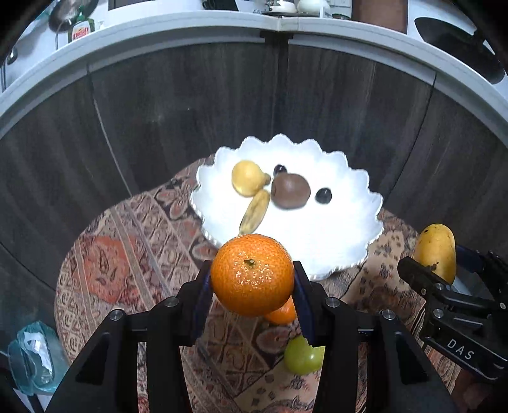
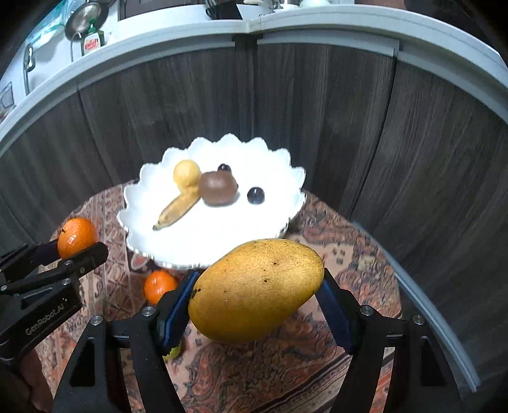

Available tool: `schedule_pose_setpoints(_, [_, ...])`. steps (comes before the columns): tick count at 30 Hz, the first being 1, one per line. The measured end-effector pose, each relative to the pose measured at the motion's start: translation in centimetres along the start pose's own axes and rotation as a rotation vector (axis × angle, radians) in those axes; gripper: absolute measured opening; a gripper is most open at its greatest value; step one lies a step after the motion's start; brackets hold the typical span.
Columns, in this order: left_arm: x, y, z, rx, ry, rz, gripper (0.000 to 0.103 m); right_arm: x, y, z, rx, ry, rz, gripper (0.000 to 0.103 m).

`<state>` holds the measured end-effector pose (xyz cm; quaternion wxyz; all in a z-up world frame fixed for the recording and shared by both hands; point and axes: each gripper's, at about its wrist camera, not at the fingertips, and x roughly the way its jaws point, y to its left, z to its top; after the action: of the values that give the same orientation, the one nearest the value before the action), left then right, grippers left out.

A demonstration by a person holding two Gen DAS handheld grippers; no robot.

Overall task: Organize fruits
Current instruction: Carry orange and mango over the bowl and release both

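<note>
My left gripper point(image 1: 253, 279) is shut on an orange point(image 1: 252, 274) and holds it in the air in front of the white scalloped plate point(image 1: 333, 235). My right gripper point(image 2: 258, 295) is shut on a yellow mango point(image 2: 257, 289), also lifted, just before the plate point(image 2: 222, 244). On the plate lie a small banana point(image 1: 254, 211), a round yellow fruit point(image 1: 247, 178), a brown fruit point(image 1: 290, 190) and two dark grapes point(image 1: 323, 195). A second orange point(image 2: 158, 286) and a green fruit point(image 1: 301, 355) rest on the patterned cloth point(image 1: 127, 254) below the grippers.
The patterned cloth covers a small round table. Dark wood cabinet doors point(image 1: 190, 111) rise behind it under a white countertop point(image 1: 158, 35) with a green bottle point(image 1: 81, 30). A crumpled clear plastic bag point(image 1: 31, 355) lies at the lower left.
</note>
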<state>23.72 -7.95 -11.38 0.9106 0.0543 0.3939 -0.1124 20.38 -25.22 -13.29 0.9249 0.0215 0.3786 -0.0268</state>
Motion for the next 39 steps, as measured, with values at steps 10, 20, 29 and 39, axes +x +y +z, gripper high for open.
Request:
schedule_pose_setpoints(10, [1.9,-0.6,2.6,0.011,0.006,-0.011,0.046,1.1,-0.8,3.6,-0.005,-0.022,0.009,0.074])
schedule_pose_setpoints(20, [5.3,-0.7,3.6,-0.002,0.054,-0.030,0.046,3.9,-0.9,5.8,0.002,0.004,0.024,0.074])
schedule_pose_setpoints(29, [8.3,-0.4,3.5,-0.009,0.103,-0.041,0.046,6.5,-0.4,6.4,-0.021,0.046,0.037,0.074])
schedule_pose_setpoints(39, [10.2,0.5,3.3,-0.022,0.147,-0.045,0.047,8.3,0.5,6.6,-0.040,0.085,0.056,0.074])
